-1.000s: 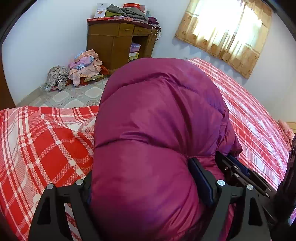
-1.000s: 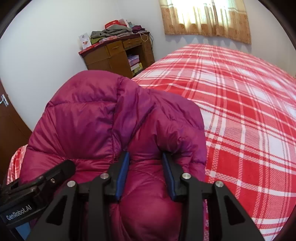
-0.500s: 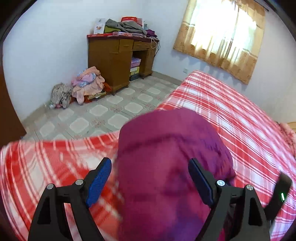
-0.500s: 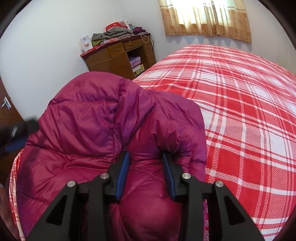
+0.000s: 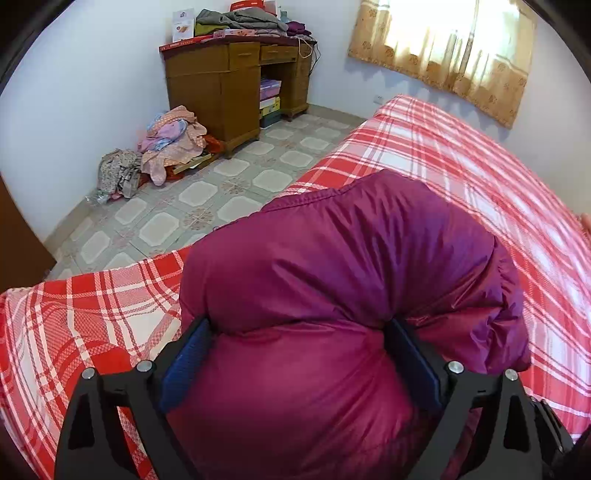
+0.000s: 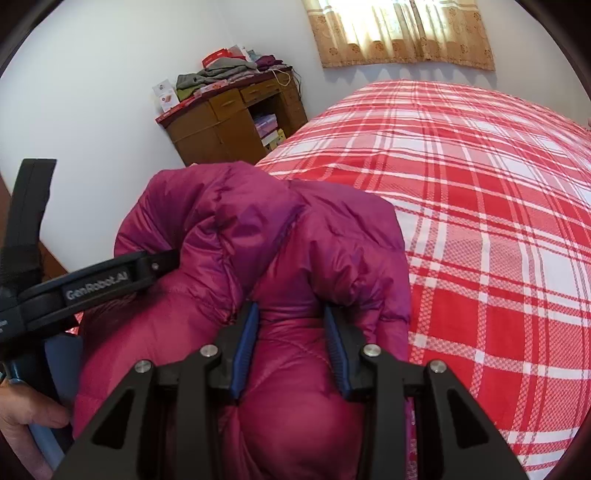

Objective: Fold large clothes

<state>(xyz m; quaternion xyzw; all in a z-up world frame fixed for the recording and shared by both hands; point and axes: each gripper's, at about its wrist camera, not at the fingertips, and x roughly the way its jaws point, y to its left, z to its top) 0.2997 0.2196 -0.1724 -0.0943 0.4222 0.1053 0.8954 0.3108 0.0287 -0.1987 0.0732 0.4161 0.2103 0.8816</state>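
So both tools are clamped on the same puffy magenta jacket (image 5: pixel 332 295). The left tool (image 5: pixel 299 350) has a fat roll of it squeezed between its blue pads (image 5: pixel 184 354), jaws spread pretty wide because the padding is so thick. The right tool (image 6: pixel 291 343) is clenched on a narrower fold, its pads (image 6: pixel 245 343) pressing in from both sides with fabric bulging over the tips.

The jacket is bunched up in a big lump over the bed (image 5: pixel 461 155), near the corner closest to the cameras and along the edge that faces the floor (image 5: pixel 229 184). How much of it actually rests on the bed I can't tell. In the right wrist view you can see a seam running down the middle of the jacket (image 6: pixel 258 240), and the left tool (image 6: pixel 92 284) poking into the fabric from the left side, with a bit of the person's hand (image 6: pixel 26 432) at the bottom left holding it.

The bed has a red and white plaid sheet (image 6: pixel 480 221) that's spread out flat past the jacket. Off the bed there's a wooden desk (image 5: pixel 229 81) against the wall with clothes (image 5: pixel 240 18) stacked on top, a heap of laundry (image 5: pixel 170 140) on the floor tiles beside it, and a curtain (image 5: pixel 443 48) over the window.
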